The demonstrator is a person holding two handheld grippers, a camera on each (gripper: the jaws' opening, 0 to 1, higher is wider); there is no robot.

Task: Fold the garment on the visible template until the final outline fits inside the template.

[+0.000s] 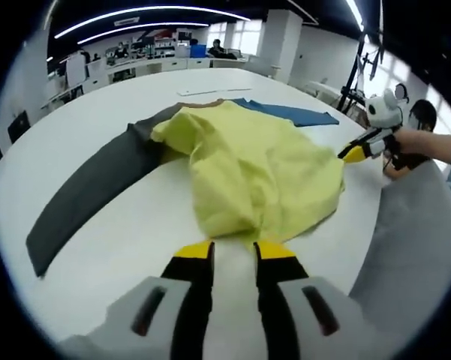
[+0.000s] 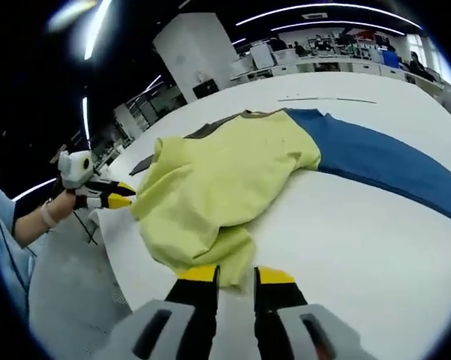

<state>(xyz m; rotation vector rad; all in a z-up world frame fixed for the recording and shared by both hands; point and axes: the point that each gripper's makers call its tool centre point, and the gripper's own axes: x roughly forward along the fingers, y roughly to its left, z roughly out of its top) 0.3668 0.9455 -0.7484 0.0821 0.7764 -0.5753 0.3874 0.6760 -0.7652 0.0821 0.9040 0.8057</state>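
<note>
A yellow garment (image 1: 255, 169) lies bunched on a white table (image 1: 127, 247), over a flat sheet that is dark grey (image 1: 82, 195) on one side and blue (image 1: 293, 114) on the other. My left gripper (image 1: 233, 251) is shut on the garment's near hem. In the right gripper view it (image 2: 127, 199) holds a corner pulled to a point. My right gripper (image 2: 236, 275) is shut on a fold of the garment (image 2: 217, 187). Seen from the left, it (image 1: 347, 155) pinches the right edge. The blue part (image 2: 383, 161) stretches away to the right there, with the grey part (image 2: 210, 129) behind.
The table's curved edge runs close past both grippers, with grey floor (image 1: 413, 247) beyond it. A person's hand (image 1: 416, 142) holds the right gripper and a hand (image 2: 56, 214) holds the left one. A tripod stand (image 1: 356, 82) and office desks stand behind the table.
</note>
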